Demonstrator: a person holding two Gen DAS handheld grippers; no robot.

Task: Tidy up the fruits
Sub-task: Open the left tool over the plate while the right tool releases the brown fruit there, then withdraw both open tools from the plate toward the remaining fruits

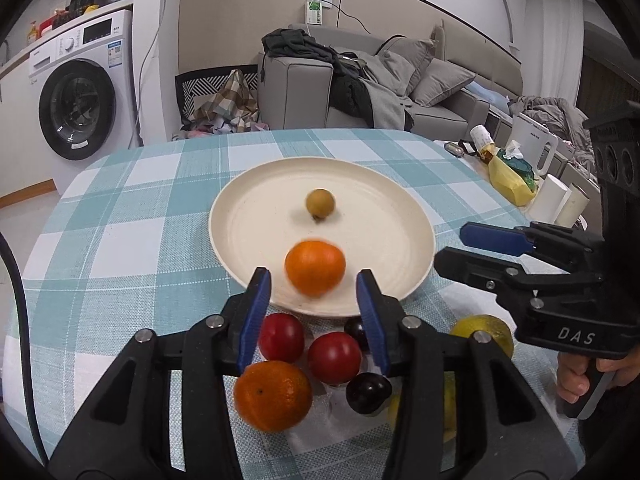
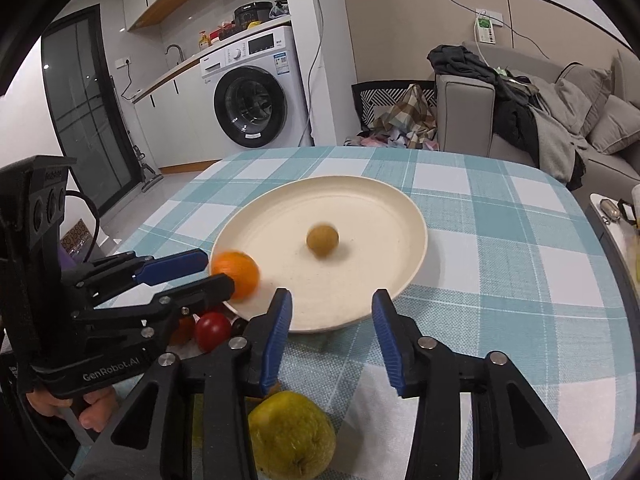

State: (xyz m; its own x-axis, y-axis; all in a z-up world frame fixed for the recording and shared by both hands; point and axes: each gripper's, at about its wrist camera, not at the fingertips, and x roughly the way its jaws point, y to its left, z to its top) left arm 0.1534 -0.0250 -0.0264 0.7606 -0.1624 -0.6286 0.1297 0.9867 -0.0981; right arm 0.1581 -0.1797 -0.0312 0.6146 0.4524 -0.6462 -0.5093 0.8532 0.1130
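Note:
A cream plate [image 1: 372,200] [image 2: 384,208] sits on the checked tablecloth. On it lie a small brown fruit [image 1: 320,202] [image 2: 322,239] and an orange [image 1: 315,267] [image 2: 236,274], blurred, near the plate's near rim. My left gripper [image 1: 314,292] is open and empty, its jaws either side of that orange, just short of it. Below it on the cloth lie a second orange [image 1: 273,395], two red fruits [image 1: 281,337] [image 1: 334,357], dark plums [image 1: 368,393] and a yellow fruit [image 1: 486,330]. My right gripper [image 2: 330,308] [image 1: 452,246] is open and empty at the plate's rim, above a yellow fruit [image 2: 292,436].
At the table's right edge stand a white kettle [image 1: 534,148], a yellow bag [image 1: 512,184] and paper rolls [image 1: 554,202]. A washing machine [image 1: 80,92] and a grey sofa [image 1: 360,92] stand beyond the table.

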